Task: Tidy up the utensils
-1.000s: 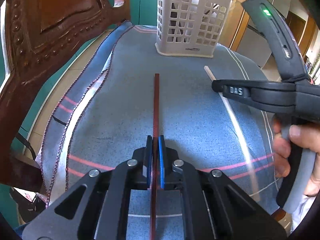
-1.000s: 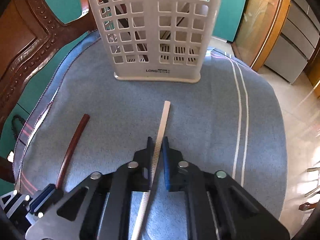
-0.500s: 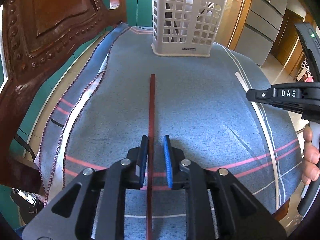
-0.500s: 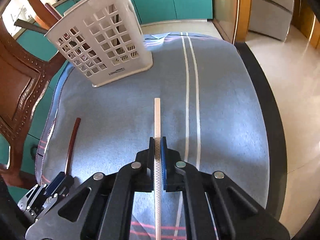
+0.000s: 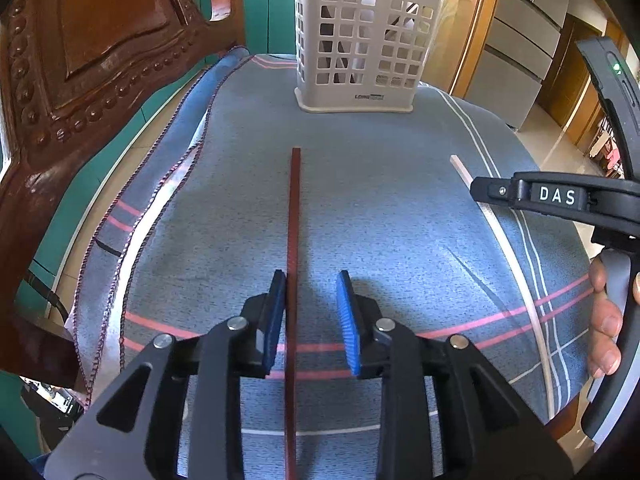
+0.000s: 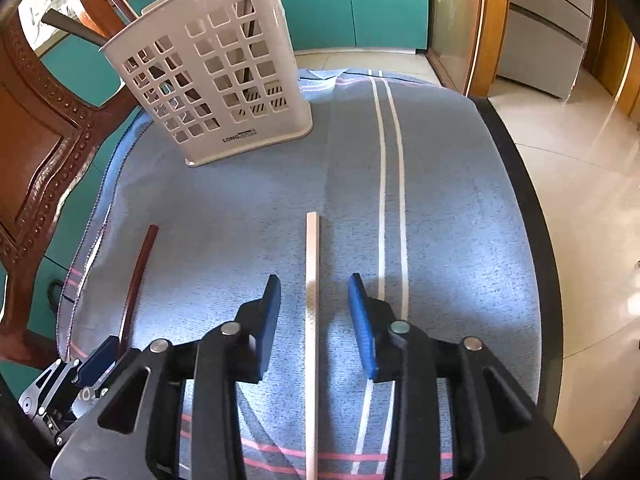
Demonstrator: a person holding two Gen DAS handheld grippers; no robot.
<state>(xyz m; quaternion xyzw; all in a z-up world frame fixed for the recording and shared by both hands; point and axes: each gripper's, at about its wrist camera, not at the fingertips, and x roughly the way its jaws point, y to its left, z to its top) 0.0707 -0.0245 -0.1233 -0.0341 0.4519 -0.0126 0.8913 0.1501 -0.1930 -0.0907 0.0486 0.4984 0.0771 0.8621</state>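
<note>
A dark red chopstick lies on the blue cloth, running away from me between the pads of my left gripper. Its jaws are opening; the stick rests near the left pad with a gap to the right pad. A cream chopstick lies flat between the pads of my right gripper, whose jaws are opening with clear gaps on both sides. In the right wrist view the red chopstick shows at the left. The white slotted utensil basket stands at the far end and holds a few dark utensils.
A carved wooden chair back rises on the left beside the cloth. The table's dark edge curves on the right above a tiled floor. A hand holds the right gripper's handle. Teal cabinets stand behind the basket.
Both grippers went from shut on their chopsticks to open, and both sticks now lie on the cloth. The right gripper swung to the right and rolled, carrying the cream chopstick with it.
</note>
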